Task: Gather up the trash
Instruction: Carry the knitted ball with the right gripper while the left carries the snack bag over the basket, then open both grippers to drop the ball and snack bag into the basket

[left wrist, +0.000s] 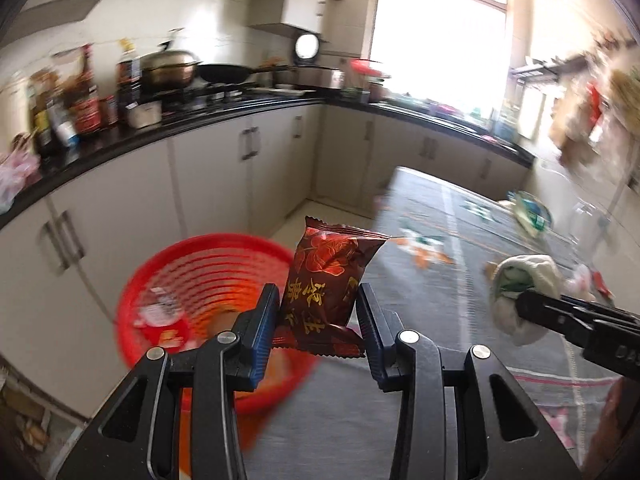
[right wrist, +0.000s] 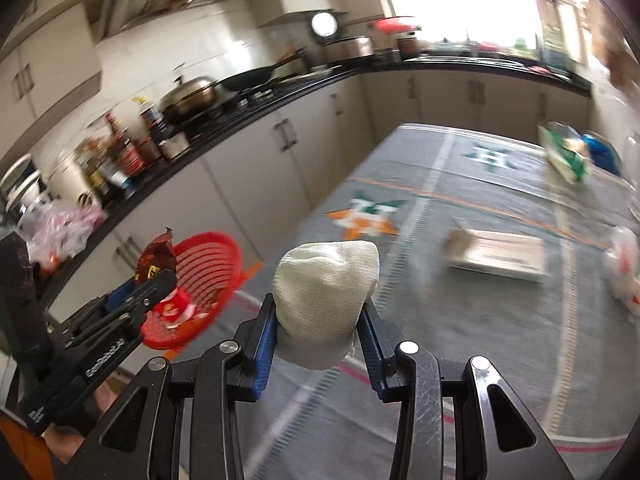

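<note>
My left gripper is shut on a dark red snack wrapper with gold lettering, held upright just right of and above a red plastic basket that holds some red and white scraps. My right gripper is shut on a crumpled white cloth-like wad, held above the grey patterned table cover. In the left wrist view the right gripper with its wad shows at the right. In the right wrist view the left gripper, the wrapper and the basket show at the left.
A flat cardboard box, a green and white bag, a blue item and a white plastic bag lie on the table. A black kitchen counter with bottles, a pot and a wok runs along the left over white cabinets.
</note>
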Tool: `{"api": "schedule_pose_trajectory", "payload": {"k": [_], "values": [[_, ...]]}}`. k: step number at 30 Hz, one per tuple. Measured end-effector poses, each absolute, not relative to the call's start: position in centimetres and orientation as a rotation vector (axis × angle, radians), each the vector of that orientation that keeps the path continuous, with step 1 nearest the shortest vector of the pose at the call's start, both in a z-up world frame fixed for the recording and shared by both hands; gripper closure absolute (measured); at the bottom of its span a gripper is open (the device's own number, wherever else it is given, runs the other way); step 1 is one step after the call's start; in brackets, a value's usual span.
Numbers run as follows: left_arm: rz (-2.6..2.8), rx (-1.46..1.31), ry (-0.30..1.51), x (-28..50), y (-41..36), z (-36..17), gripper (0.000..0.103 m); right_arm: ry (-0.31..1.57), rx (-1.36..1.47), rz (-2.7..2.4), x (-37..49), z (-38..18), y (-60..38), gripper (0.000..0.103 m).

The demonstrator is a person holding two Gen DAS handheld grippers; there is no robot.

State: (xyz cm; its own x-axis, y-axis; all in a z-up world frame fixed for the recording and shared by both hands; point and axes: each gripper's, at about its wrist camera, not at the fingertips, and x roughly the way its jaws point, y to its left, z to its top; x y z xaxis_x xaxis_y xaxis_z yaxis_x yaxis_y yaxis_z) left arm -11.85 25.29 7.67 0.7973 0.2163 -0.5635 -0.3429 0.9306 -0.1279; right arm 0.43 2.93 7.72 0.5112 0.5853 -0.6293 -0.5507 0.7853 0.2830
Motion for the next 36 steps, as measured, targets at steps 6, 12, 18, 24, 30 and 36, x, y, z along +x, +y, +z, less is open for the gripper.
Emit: {"api": "schedule_pose_trajectory", "payload": {"k": [6, 12, 18, 24, 30, 36], "values": [[0.392, -0.289, 0.621, -13.2, 30.7, 5.5, 0.065, 0.802, 0.011, 0.810, -0.2, 7.7, 10.3, 0.061], [0.416, -0.325, 0.666, -13.8, 33.3, 3.7, 0.065, 0.876, -0.013, 0.880, 0.5, 6.3, 16.1, 0.061], [0.398, -0.316, 0.688, -13.4, 33.9, 3.0, 0.065, 0.934, -0.030, 0.892, 1.2, 4.6, 19.7, 0.058], [0.390, -0.313, 0.686, -13.3, 34.3, 2.8, 0.063, 0.959, -0.034, 0.878, 1.9, 3.7, 21.0, 0.051], [0.392, -0.323, 0.679, -13.4, 34.4, 2.9, 0.057, 0.946, -0.032, 0.875, 2.0, 3.9, 20.6, 0.049], [0.381, -0.321, 0.665, -13.7, 33.6, 3.6, 0.054, 0.916, 0.002, 0.864, 2.1, 4.9, 18.7, 0.049]]}}
